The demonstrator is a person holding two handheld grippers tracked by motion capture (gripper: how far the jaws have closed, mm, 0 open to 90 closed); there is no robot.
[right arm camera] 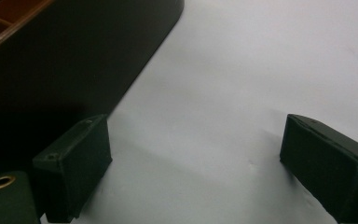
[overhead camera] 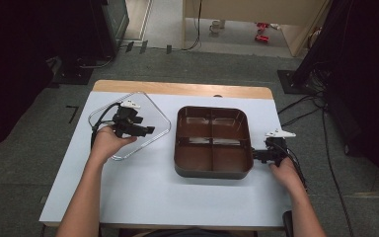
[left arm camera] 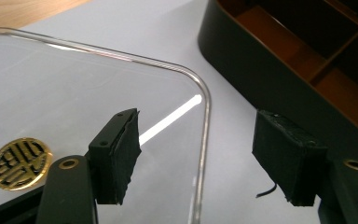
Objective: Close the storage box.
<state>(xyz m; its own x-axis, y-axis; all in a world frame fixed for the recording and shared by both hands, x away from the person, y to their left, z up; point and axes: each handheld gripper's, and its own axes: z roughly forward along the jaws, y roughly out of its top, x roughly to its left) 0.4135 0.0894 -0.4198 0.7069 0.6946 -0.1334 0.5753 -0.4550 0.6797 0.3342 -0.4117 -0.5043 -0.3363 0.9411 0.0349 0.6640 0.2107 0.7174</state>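
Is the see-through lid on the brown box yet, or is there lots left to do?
Not yet. The clear lid lies flat on the table beside the brown box, whose four compartments are empty. The left gripper is open around the lid's edge, not pinching it. The right gripper waits open by the box. Gripping, lifting and covering remain.

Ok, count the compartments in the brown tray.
4. The brown tray is split by crossing dividers: far left, far right, near left, near right. All look empty; none seems hidden.
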